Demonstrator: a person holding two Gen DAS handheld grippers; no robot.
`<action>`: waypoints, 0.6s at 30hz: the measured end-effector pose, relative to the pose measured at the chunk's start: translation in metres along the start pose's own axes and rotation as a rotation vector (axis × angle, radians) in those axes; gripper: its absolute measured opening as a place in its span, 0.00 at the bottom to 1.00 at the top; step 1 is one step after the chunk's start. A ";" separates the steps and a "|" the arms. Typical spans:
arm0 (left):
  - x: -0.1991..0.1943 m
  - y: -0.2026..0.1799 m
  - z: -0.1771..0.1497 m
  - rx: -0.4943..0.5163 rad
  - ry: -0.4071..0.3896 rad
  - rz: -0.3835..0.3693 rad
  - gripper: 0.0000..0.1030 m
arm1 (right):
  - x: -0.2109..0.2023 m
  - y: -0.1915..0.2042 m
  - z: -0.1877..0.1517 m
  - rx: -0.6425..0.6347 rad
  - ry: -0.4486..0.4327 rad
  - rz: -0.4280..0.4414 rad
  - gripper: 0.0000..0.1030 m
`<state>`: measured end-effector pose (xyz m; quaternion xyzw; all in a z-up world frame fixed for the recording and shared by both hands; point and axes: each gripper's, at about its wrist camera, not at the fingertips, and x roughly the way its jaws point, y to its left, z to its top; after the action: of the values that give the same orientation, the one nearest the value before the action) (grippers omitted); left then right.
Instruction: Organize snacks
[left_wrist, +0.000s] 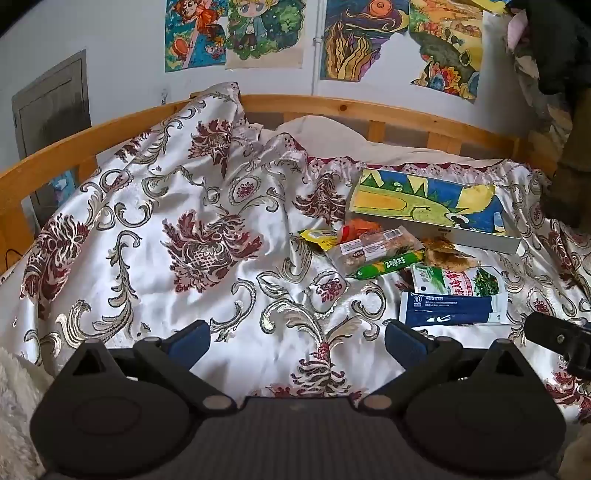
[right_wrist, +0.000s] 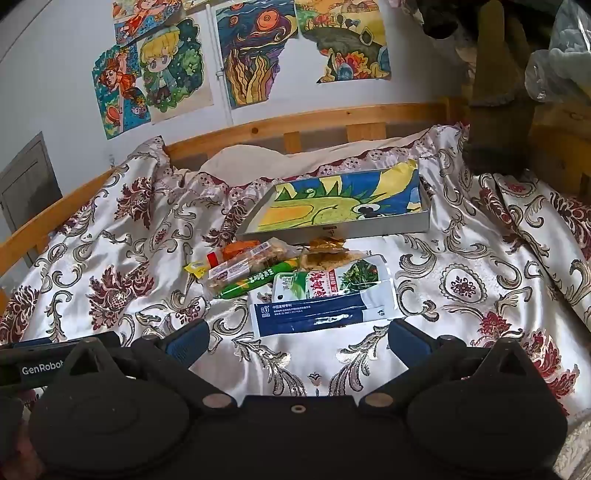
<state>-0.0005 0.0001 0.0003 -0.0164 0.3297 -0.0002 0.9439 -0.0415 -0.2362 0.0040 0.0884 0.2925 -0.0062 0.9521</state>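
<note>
Floral satin bedspread (right_wrist: 461, 258), heaped bright snack packets (right_wrist: 295, 280), both claws (left_wrist: 297, 338) (right_wrist: 297, 338) spread, empty

Both tools (left_wrist: 297, 341) (right_wrist: 297, 341) wide open, empty

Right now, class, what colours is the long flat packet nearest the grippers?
Dark blue and white packet, clearest in the right wrist view.

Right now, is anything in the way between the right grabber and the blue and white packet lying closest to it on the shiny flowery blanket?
Nothing visible is. The right gripper is wide open and empty, and only bare flowery satin blanket lies between it and the flat blue and white packet.
</note>
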 end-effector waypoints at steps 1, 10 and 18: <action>-0.001 0.000 0.000 0.000 -0.002 -0.005 0.99 | 0.000 0.000 0.000 -0.001 0.001 0.000 1.00; -0.004 0.000 -0.004 -0.007 -0.018 -0.023 0.99 | -0.001 0.000 -0.001 -0.004 -0.005 0.001 0.99; -0.002 -0.002 -0.001 0.003 -0.010 -0.022 0.99 | -0.001 0.001 -0.001 -0.004 -0.007 0.000 1.00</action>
<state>-0.0026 -0.0018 0.0003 -0.0186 0.3246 -0.0108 0.9456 -0.0434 -0.2349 0.0040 0.0867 0.2893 -0.0058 0.9533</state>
